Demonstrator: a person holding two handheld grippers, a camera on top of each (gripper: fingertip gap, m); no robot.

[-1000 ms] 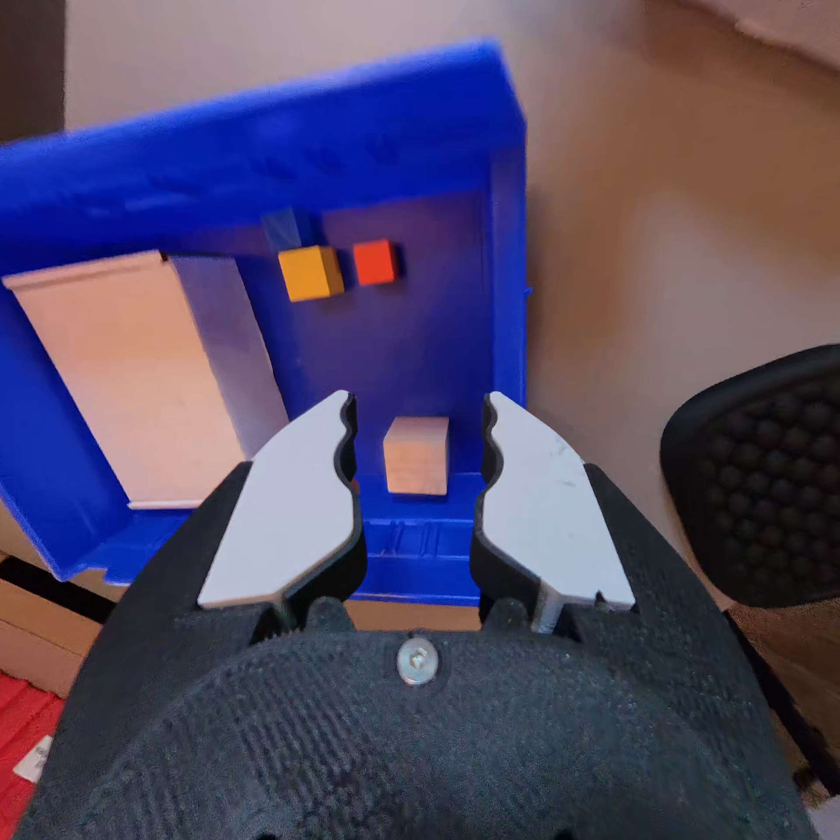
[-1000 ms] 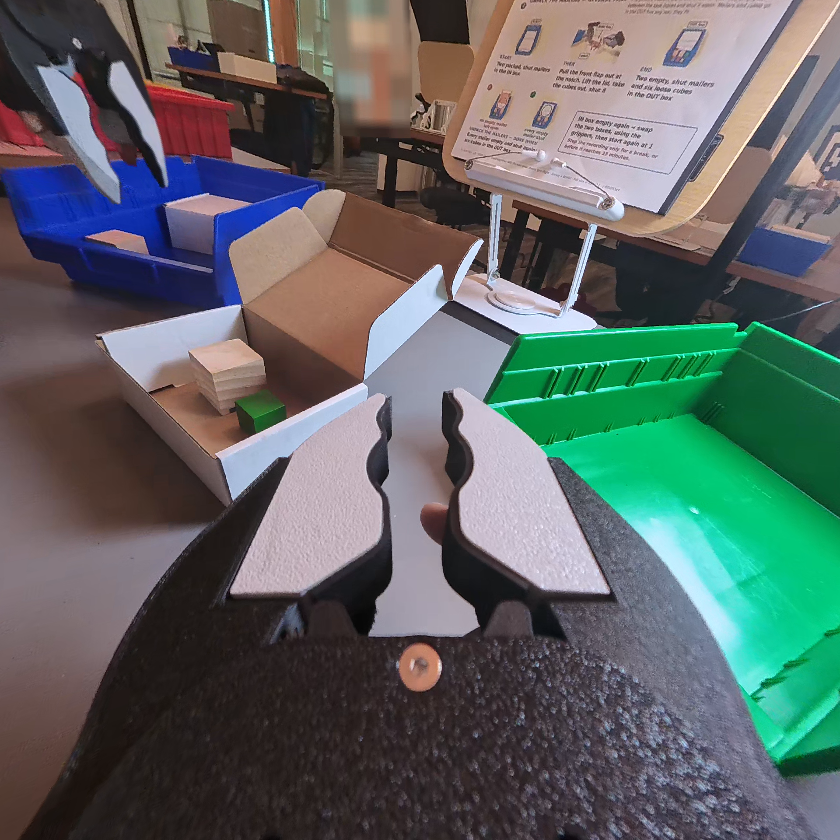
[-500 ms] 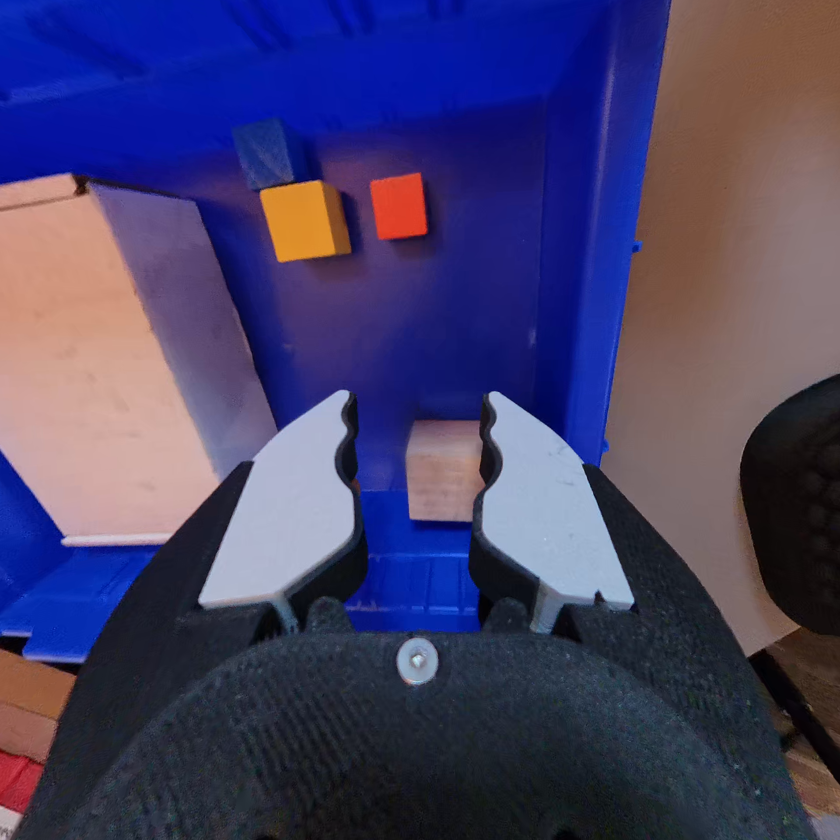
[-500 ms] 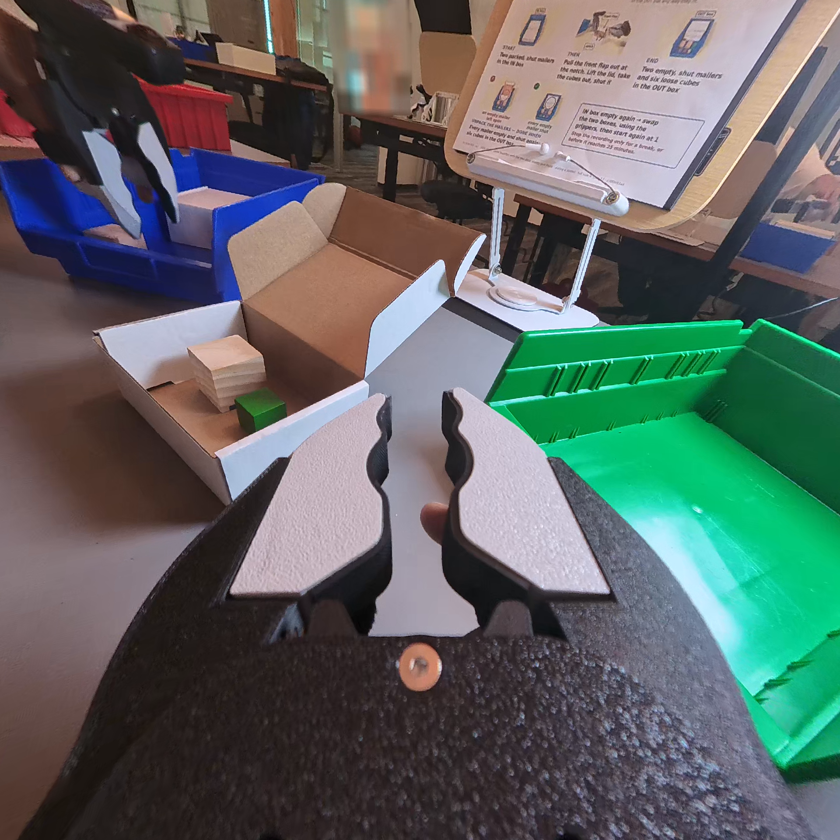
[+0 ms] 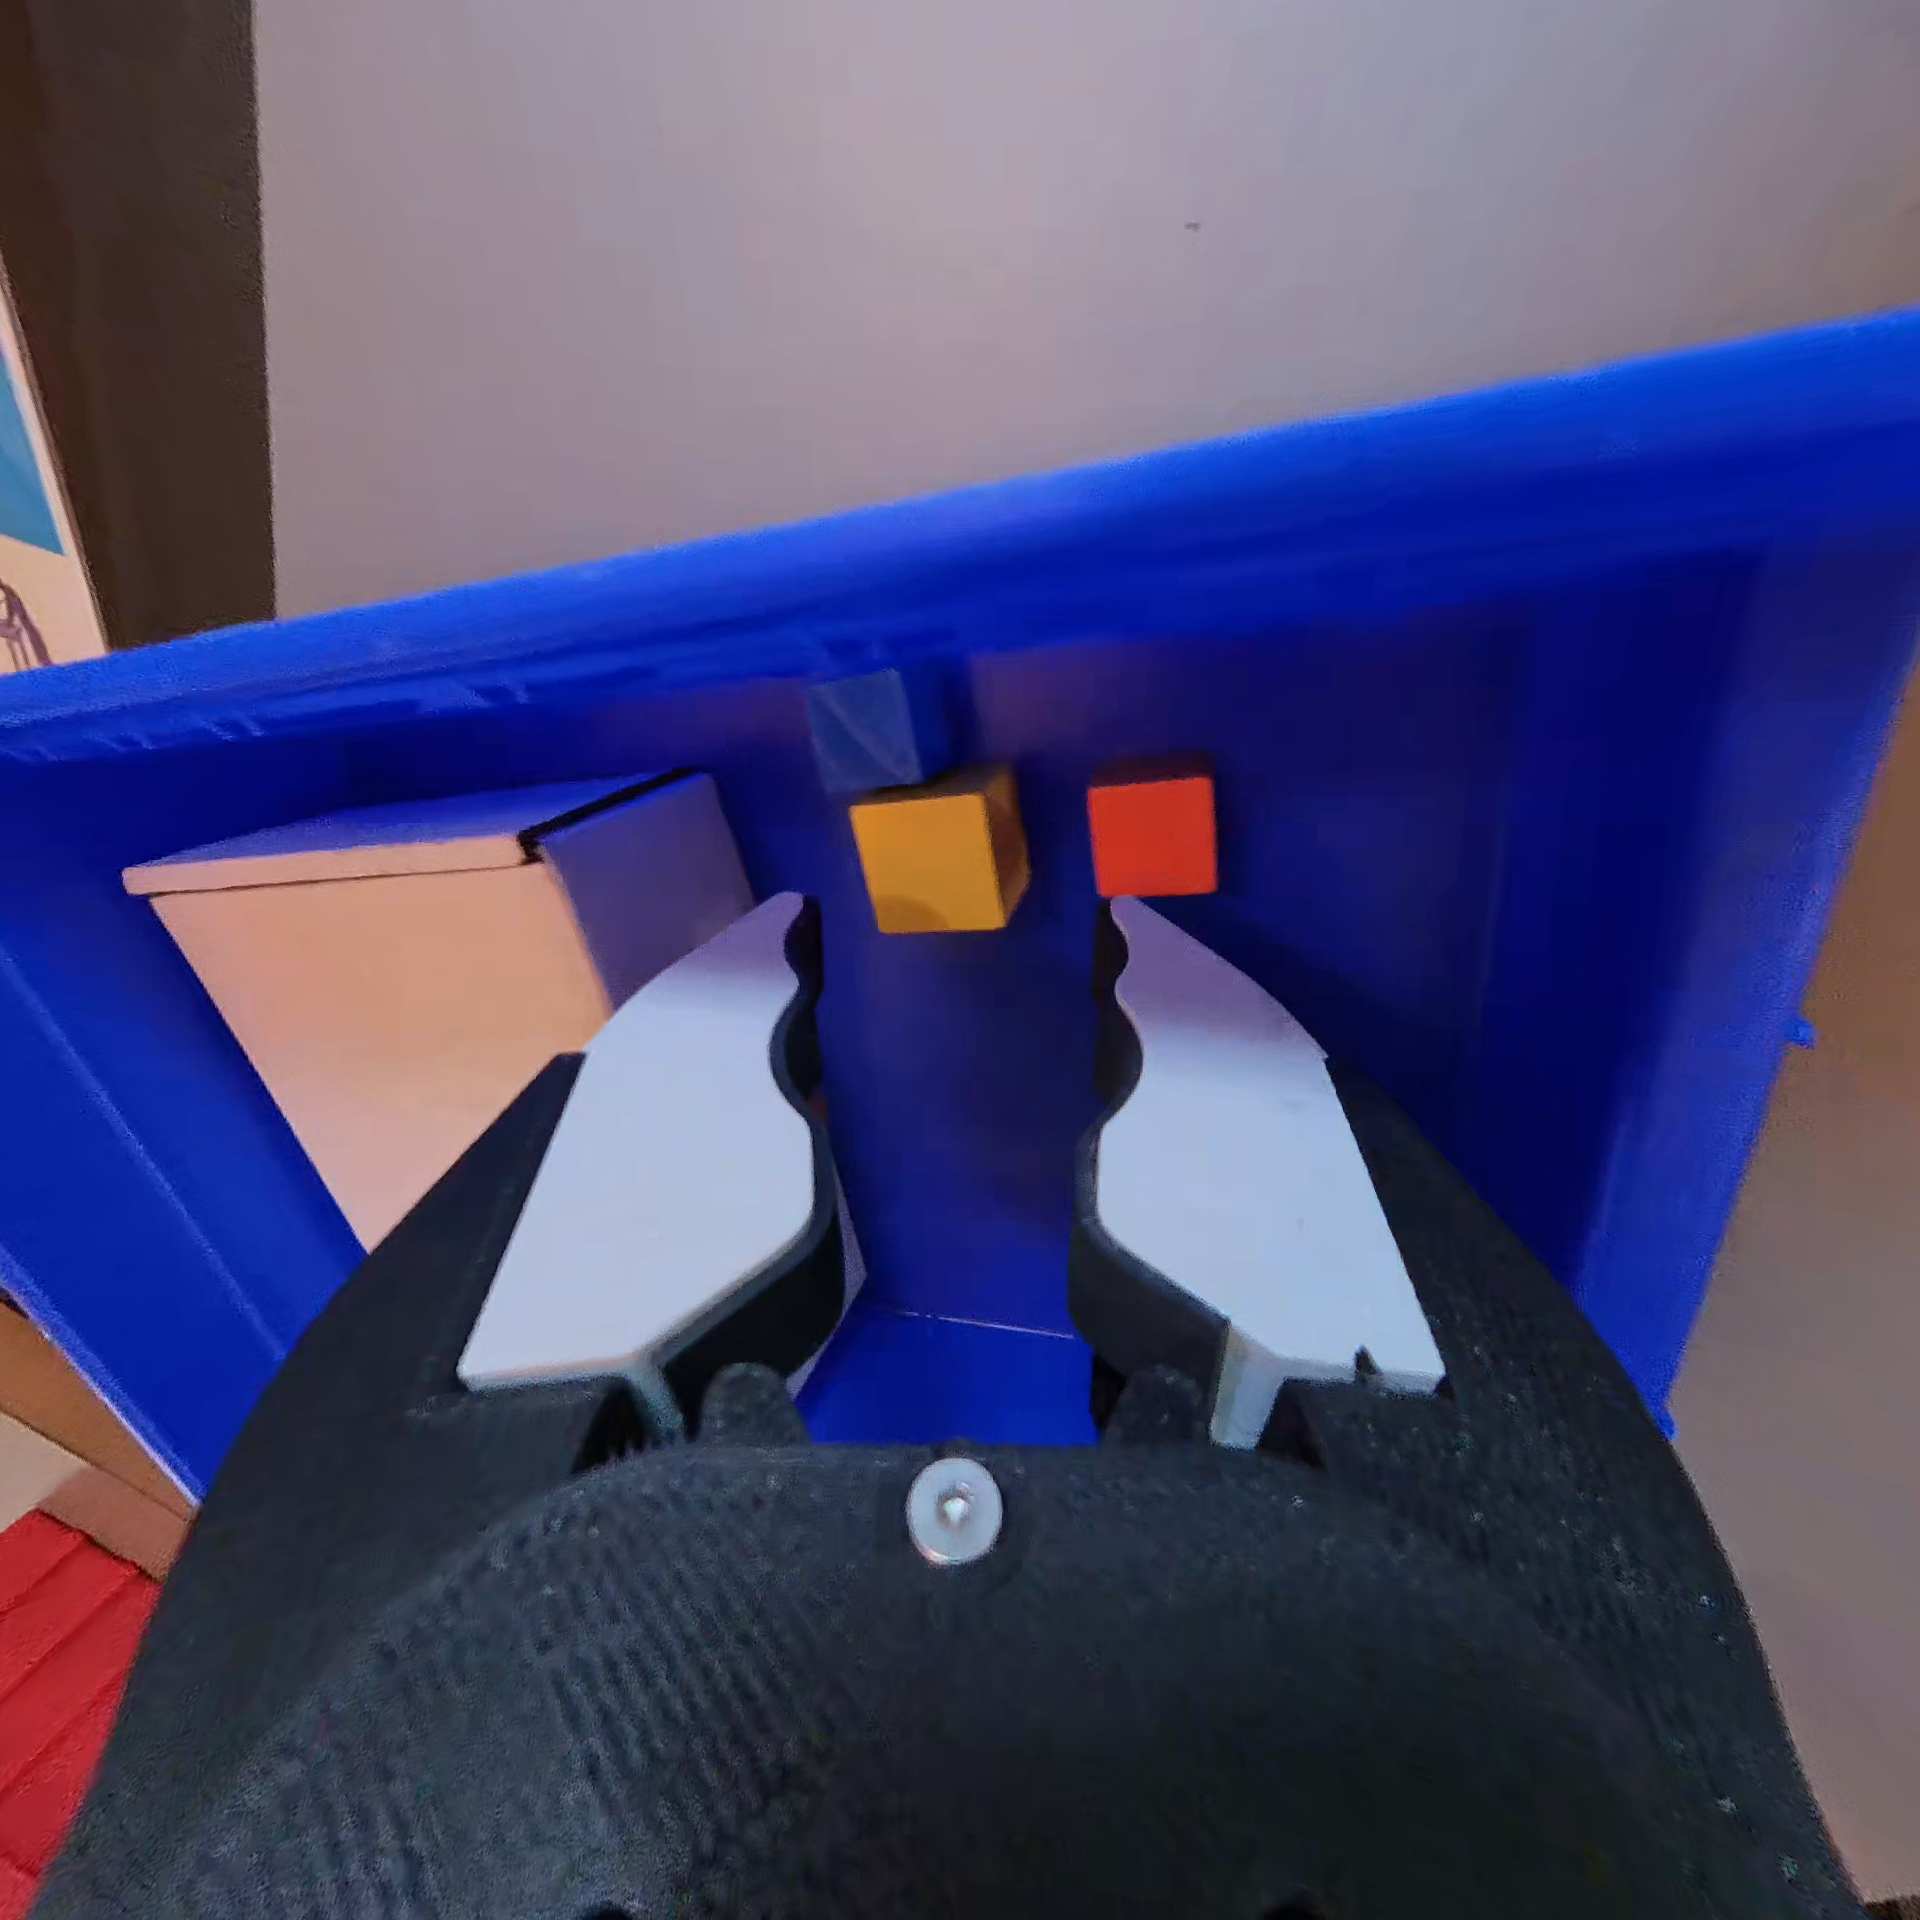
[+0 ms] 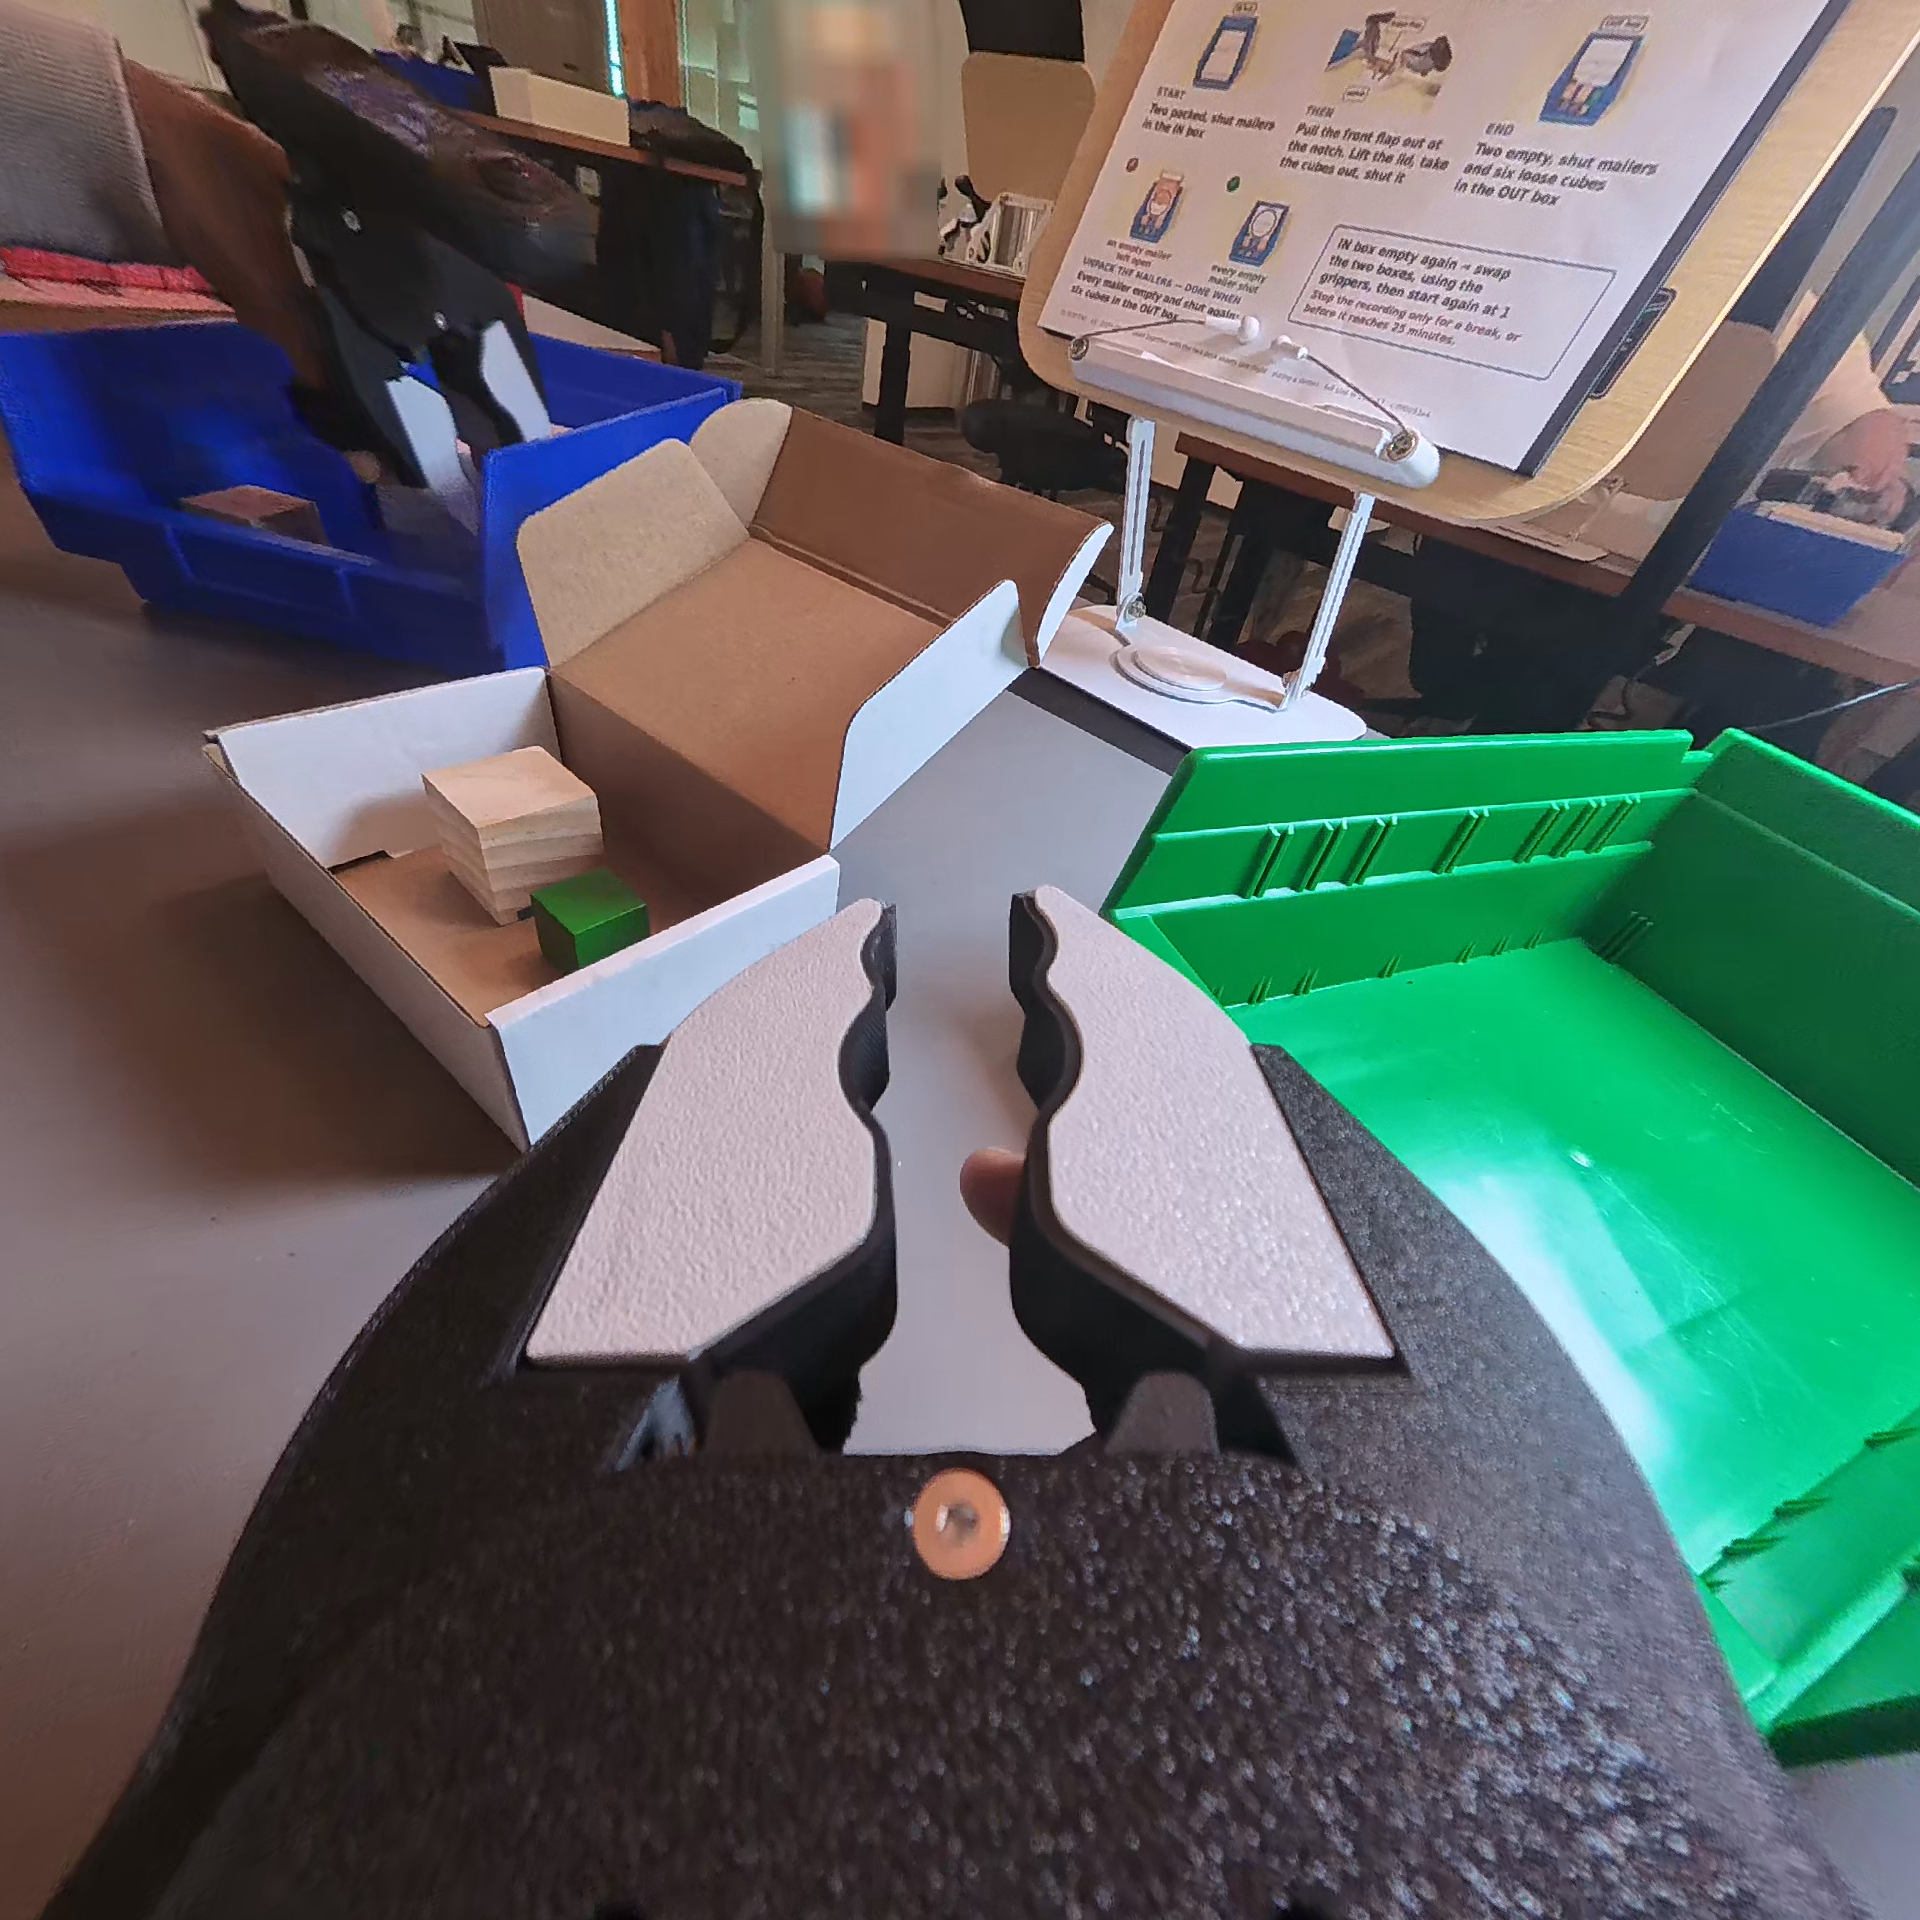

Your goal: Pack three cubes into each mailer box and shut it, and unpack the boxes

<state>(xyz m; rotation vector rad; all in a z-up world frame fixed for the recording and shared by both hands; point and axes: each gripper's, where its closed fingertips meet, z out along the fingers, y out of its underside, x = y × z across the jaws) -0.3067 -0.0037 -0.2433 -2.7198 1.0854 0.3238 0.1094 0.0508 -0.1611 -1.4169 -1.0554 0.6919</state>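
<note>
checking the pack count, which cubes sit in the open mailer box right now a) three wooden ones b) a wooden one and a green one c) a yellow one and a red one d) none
b, the right wrist view shows a wooden cube and a smaller green cube on the floor of the open mailer box; the yellow and red ones lie in the blue bin.

Glossy plastic green bin [image 6: 1558, 1195], matt cardboard mailer [image 6: 665, 997]

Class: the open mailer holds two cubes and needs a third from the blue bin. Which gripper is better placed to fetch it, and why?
Left. The left gripper is open inside the blue bin, close to the yellow cube. The right gripper hangs between the open mailer and green bin.
</note>
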